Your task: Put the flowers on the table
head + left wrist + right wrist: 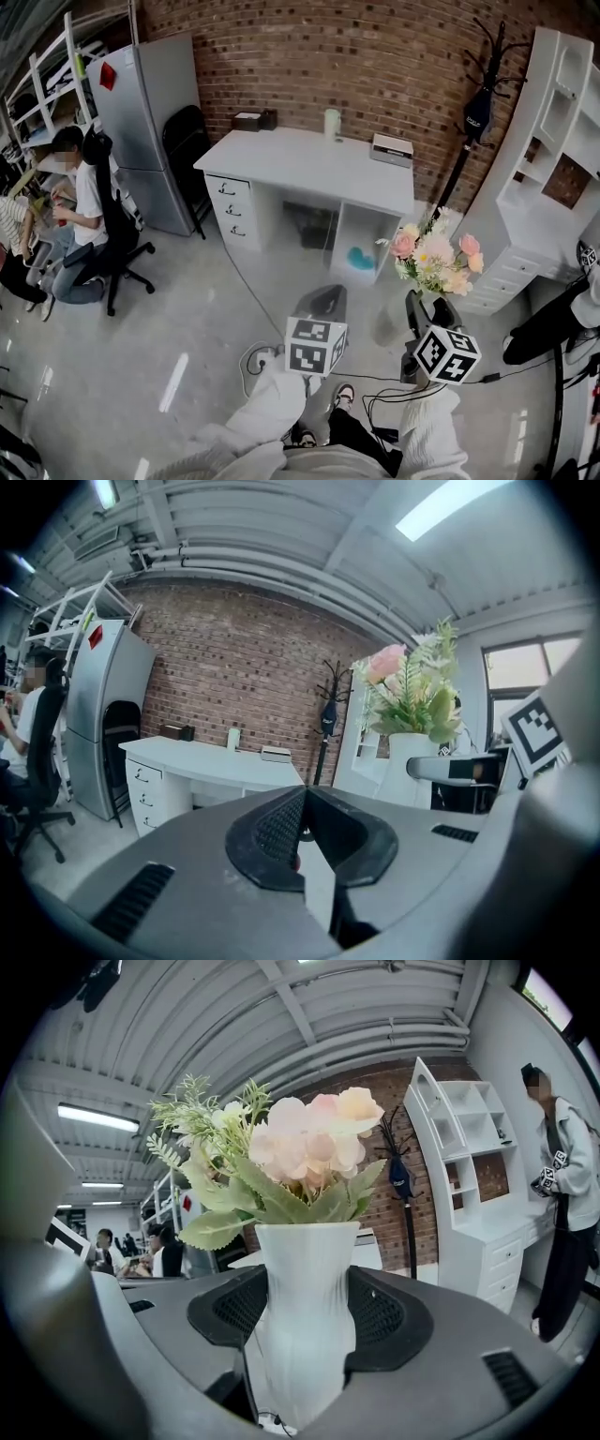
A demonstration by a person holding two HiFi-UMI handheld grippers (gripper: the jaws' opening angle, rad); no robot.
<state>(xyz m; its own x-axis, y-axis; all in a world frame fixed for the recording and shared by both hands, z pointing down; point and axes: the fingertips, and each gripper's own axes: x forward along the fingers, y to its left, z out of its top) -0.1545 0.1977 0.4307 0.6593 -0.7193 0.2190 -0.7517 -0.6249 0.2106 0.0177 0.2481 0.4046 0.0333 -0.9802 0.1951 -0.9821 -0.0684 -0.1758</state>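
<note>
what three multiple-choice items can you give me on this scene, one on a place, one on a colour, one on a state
1. Where is the vase of flowers?
A) on the white desk
B) between the right tool's jaws, off the floor
C) on the white shelf unit

2. What colour is the vase?
A) white
B) black
C) blue

3. How does the left tool stand?
A) shut on a stem
B) wide open
C) shut, holding nothing

1 B: the right gripper view shows its jaws pressed on both sides of the vase.
2 A: its ribbed body is plain white.
3 C: its jaws meet with nothing between them.
</note>
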